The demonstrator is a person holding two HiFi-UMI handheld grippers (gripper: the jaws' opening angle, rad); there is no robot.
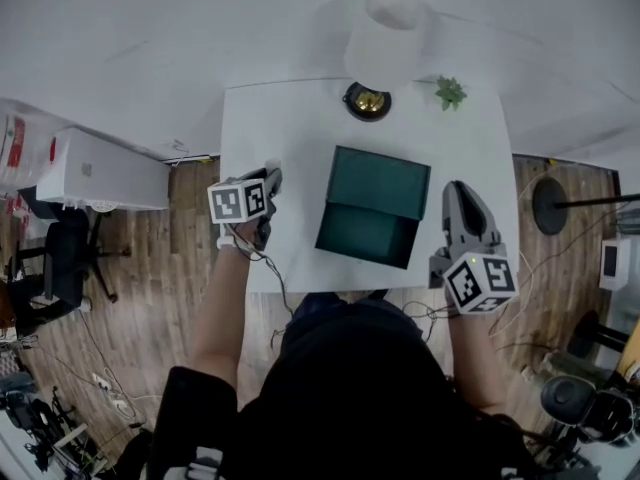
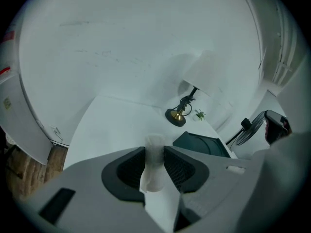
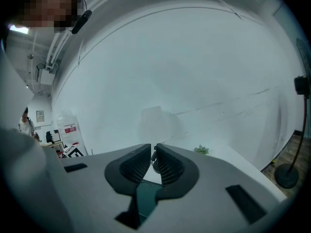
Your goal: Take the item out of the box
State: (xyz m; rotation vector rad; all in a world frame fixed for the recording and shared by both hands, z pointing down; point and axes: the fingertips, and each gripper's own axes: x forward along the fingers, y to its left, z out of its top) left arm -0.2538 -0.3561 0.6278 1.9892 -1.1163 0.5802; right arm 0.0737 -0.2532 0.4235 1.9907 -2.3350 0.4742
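A dark green box (image 1: 372, 208) sits in the middle of the white table (image 1: 290, 128), its lid lying askew over it. My left gripper (image 1: 272, 180) hovers over the table left of the box. In the left gripper view that gripper (image 2: 155, 152) is shut on a small white cylindrical item (image 2: 154, 168), which stands upright between the pads, with the box (image 2: 201, 144) to its right. My right gripper (image 1: 455, 193) is just right of the box. Its jaws (image 3: 153, 152) are nearly together, with nothing between them, and the green box (image 3: 146, 195) shows below them.
A table lamp with a white shade (image 1: 388, 33) and a brass base (image 1: 367, 100) stands at the back of the table, with a small green plant (image 1: 450, 92) to its right. The wall lies behind. The floor is wood, with a floor fan (image 1: 550, 205) on the right and a white cabinet (image 1: 100, 171) on the left.
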